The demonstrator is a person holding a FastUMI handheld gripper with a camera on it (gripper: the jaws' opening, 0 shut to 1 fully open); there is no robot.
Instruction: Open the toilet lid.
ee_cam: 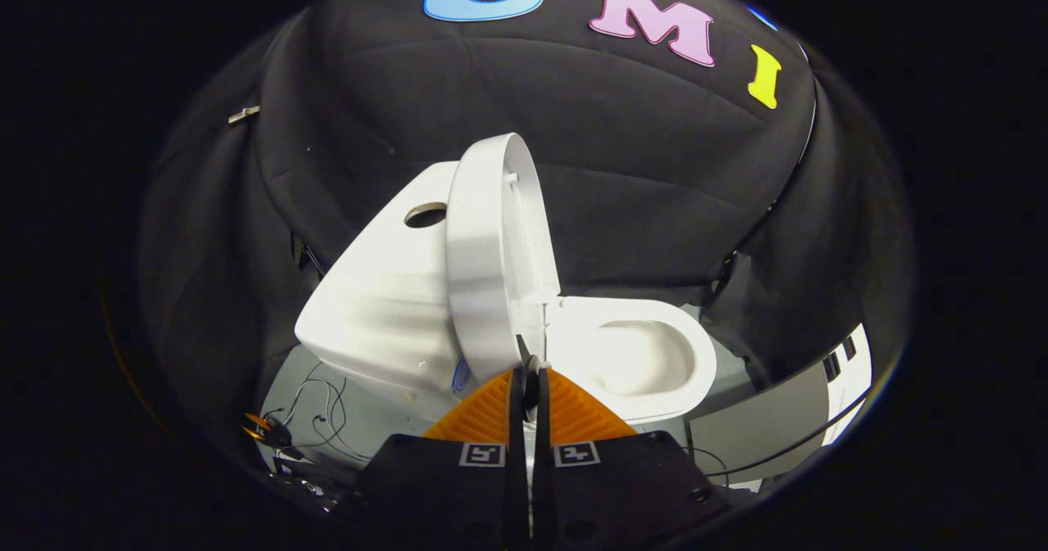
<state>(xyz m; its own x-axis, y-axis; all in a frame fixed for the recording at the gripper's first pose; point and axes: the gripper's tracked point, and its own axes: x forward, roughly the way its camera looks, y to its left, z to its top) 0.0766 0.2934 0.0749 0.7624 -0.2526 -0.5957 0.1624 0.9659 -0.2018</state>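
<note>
Gripper view. The gripper [528, 375] has its two fingers pressed together, tips meeting with no gap and nothing held between them. The fingertips sit just in front of the lower edge of the toilet lid [483, 256].

The toilet lid is raised, standing roughly upright on edge, directly ahead of the fingers at 12 o'clock. Its inner face is turned toward the bowl. The toilet seat and bowl [647, 354] lie open at about 2 o'clock from the fingertips, the bowl interior exposed. The tank [385, 297] sits at 10 o'clock, touching the back of the lid, with a round hole [426, 215] in its top surface.

Loose wires [319, 412] lie on the pale floor [368, 420] at 8 o'clock, beside the toilet base. A grey panel [761, 428] stands at 4 o'clock, with a dark cable [786, 449] running across it.
</note>
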